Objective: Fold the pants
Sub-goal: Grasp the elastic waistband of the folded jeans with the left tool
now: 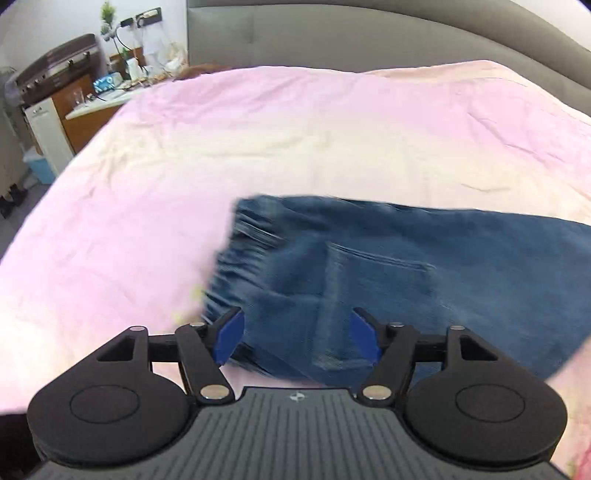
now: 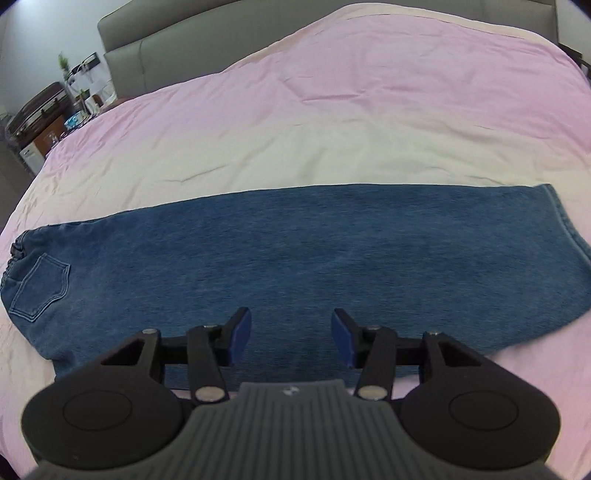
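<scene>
Blue denim pants [image 2: 295,254] lie flat on the pink bed sheet [image 2: 332,110], folded lengthwise, waistband at the left and leg hem [image 2: 565,229] at the right. A back pocket [image 2: 40,288] shows near the waist. My right gripper [image 2: 291,338] is open and empty above the near edge of the leg's middle. In the left wrist view the pants [image 1: 424,277] show their gathered waistband [image 1: 243,236], blurred. My left gripper [image 1: 297,339] is open and empty over the waist's near corner.
A grey padded headboard [image 1: 369,33] stands behind the bed. A dark suitcase [image 1: 55,66], a wooden desk with clutter [image 1: 96,99] and a plant stand off the bed's far left. The sheet [image 1: 258,140] lies wrinkled beyond the pants.
</scene>
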Tool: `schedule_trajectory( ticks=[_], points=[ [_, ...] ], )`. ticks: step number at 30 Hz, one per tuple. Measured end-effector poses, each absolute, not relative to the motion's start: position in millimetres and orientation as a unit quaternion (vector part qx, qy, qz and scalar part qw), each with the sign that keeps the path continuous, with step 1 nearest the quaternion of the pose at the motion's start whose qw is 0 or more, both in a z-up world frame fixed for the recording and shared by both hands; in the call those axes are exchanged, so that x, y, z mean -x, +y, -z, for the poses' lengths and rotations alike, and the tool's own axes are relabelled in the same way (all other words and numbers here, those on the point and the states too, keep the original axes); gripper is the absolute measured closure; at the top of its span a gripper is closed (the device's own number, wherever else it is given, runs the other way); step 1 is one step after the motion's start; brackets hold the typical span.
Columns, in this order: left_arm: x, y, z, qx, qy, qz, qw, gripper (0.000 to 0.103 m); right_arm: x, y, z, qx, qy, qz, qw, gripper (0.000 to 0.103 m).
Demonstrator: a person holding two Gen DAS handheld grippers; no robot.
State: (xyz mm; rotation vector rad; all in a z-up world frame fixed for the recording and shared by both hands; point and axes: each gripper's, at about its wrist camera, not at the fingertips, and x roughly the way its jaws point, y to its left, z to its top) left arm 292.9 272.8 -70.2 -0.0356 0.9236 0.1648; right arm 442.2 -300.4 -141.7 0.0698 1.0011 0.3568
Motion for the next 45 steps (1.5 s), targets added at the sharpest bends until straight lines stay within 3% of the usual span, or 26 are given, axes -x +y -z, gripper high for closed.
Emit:
schedule_trajectory(
  ticks=[8,9,10,11,13,19,28,32,37,45],
  points=[
    [-339,340,107,0.105,0.463,-0.076,0.877,0.023,-456,-203,160,0.015,0.497,-0.210,0.841,0.057],
    [-345,342,111,0.109,0.466,-0.075,0.875,0.029,-459,-190,163,0.022,0.500,-0.218,0.838,0.057],
    [-349,342,117,0.118,0.471,-0.066,0.872,0.047,-463,-180,167,0.025,0.504,-0.227,0.833,0.057],
    [-355,341,120,0.115,0.475,-0.069,0.870,0.050,-466,-169,169,0.029,0.507,-0.236,0.828,0.058],
    [-364,335,125,0.093,0.475,-0.073,0.872,0.056,-475,-141,174,0.040,0.512,-0.259,0.818,0.058],
    [-397,325,137,0.046,0.480,-0.087,0.872,0.061,-513,-58,199,0.097,0.512,-0.278,0.807,0.063],
    [-424,317,160,0.012,0.495,-0.098,0.863,0.061,-575,-5,238,0.090,0.528,-0.221,0.815,0.062],
    [-420,310,148,-0.015,0.504,-0.100,0.858,0.050,-568,-8,231,0.092,0.526,-0.220,0.816,0.062],
    [-382,300,108,-0.059,0.468,-0.087,0.878,0.042,-530,-24,195,0.075,0.504,-0.251,0.823,0.063],
    [-318,280,82,-0.078,0.453,-0.046,0.887,0.042,-416,-36,142,0.066,0.465,-0.313,0.826,0.065]
  ],
)
